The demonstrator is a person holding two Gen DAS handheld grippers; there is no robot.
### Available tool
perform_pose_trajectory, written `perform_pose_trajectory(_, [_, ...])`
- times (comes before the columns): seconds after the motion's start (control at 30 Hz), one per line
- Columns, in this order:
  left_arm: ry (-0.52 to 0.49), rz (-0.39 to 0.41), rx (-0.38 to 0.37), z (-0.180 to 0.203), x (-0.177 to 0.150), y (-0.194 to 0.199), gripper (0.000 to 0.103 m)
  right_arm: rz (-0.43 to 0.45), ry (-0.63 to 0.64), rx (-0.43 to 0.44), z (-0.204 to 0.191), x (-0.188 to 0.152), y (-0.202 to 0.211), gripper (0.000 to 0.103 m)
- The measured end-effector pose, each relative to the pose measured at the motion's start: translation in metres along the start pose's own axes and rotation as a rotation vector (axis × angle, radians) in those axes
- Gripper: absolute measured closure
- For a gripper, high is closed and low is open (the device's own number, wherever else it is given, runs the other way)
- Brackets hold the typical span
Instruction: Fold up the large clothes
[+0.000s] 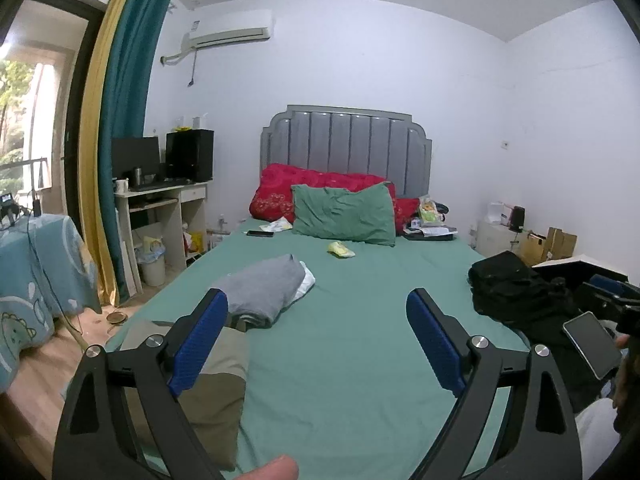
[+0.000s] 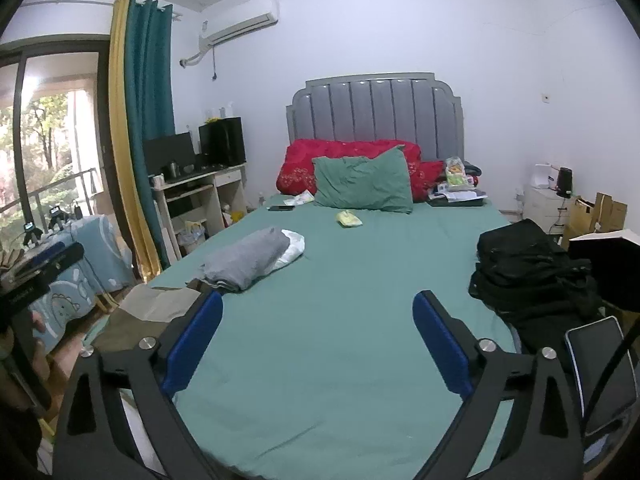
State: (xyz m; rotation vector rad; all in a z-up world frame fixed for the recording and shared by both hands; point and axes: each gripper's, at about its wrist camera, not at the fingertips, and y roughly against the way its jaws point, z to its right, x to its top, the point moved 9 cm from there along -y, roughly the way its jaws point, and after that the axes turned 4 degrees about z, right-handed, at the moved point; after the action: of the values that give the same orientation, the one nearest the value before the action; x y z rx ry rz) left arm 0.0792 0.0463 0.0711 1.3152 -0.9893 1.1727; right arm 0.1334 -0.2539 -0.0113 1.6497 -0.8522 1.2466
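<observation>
Both grippers hover over the green bed sheet point(image 1: 340, 340): left gripper point(image 1: 318, 304) spread wide, nothing between its pads; right gripper point(image 2: 318, 306) likewise released, empty. Clothes count: one folded grey garment point(image 1: 260, 292) on a white one point(image 1: 306, 282) at left, one olive piece point(image 1: 216, 392) at the near-left corner, one black pile point(image 2: 528, 268) at right. Two pillows: one green point(image 1: 344, 214), one red point(image 1: 280, 192).
</observation>
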Motion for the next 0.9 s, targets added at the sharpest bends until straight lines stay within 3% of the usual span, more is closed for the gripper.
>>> perform_pose_trajectory(0.9, [0.035,-0.118,0.074,-0.035,-0.056,-0.045,0.010,-0.129,0.016,-0.019,-0.007,-0.053,-0.056,0.007])
